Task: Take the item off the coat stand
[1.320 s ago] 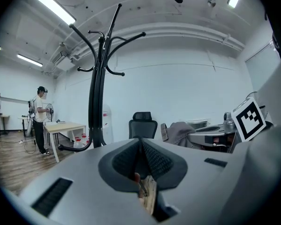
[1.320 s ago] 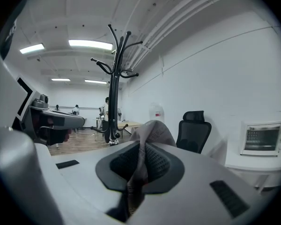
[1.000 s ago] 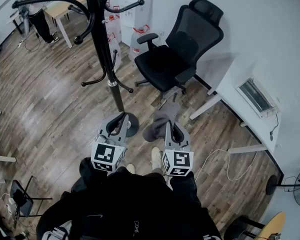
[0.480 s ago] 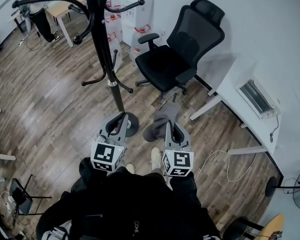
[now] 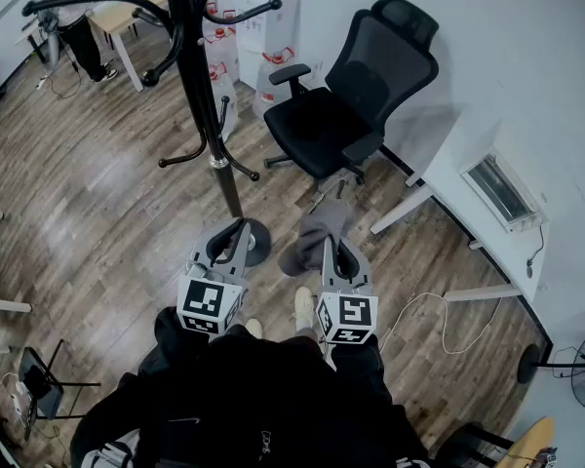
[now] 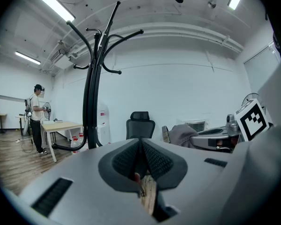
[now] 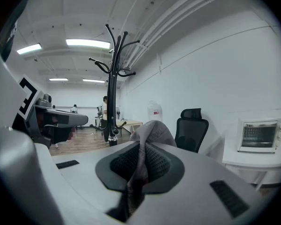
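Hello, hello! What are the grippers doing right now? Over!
Right gripper shut on grey cloth. Left gripper shut, empty. Cloth off the coat stand. Chair ahead, apart from both.

Black mesh office chair (image 5: 356, 96) sits near the white wall on a wood-plank floor (image 5: 97, 213). The white desk (image 5: 468, 149) on the right has a microwave-looking box (image 5: 502, 191) on it, and a white cable (image 5: 439, 320) loops on the floor below. Water jugs (image 5: 273, 74) stand beside the chair. Far back, a person (image 5: 68, 22) stands by a light wooden table (image 5: 127, 13).
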